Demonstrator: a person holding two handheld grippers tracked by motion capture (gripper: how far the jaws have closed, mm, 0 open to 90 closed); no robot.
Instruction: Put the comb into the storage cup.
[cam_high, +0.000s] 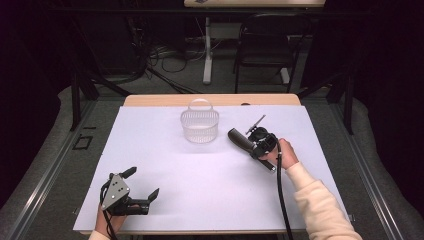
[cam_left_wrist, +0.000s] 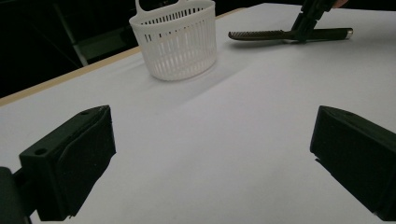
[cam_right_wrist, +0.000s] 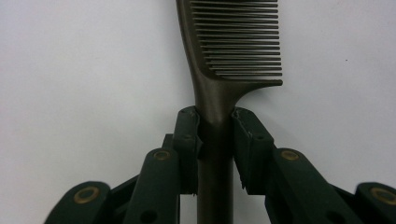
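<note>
A dark comb (cam_high: 241, 140) lies right of centre on the white table cover, teeth toward the basket; whether it rests on the sheet or hangs just above it is unclear. My right gripper (cam_high: 261, 143) is shut on its handle. In the right gripper view both jaws press the comb (cam_right_wrist: 236, 42) just below the teeth, at my right gripper (cam_right_wrist: 215, 125). A white slotted basket (cam_high: 200, 125) with a loop handle stands upright at the back centre, apart from the comb. My left gripper (cam_high: 143, 183) is open near the front left with nothing in it, and its view shows the basket (cam_left_wrist: 175, 42) and comb (cam_left_wrist: 261, 35) far off.
The white sheet (cam_high: 210, 190) covers most of a wooden table whose far edge (cam_high: 165, 100) shows bare. A black chair (cam_high: 265, 45) and a table leg (cam_high: 207, 55) stand on the floor beyond. A cable (cam_high: 281, 195) trails from the right gripper along the person's sleeve.
</note>
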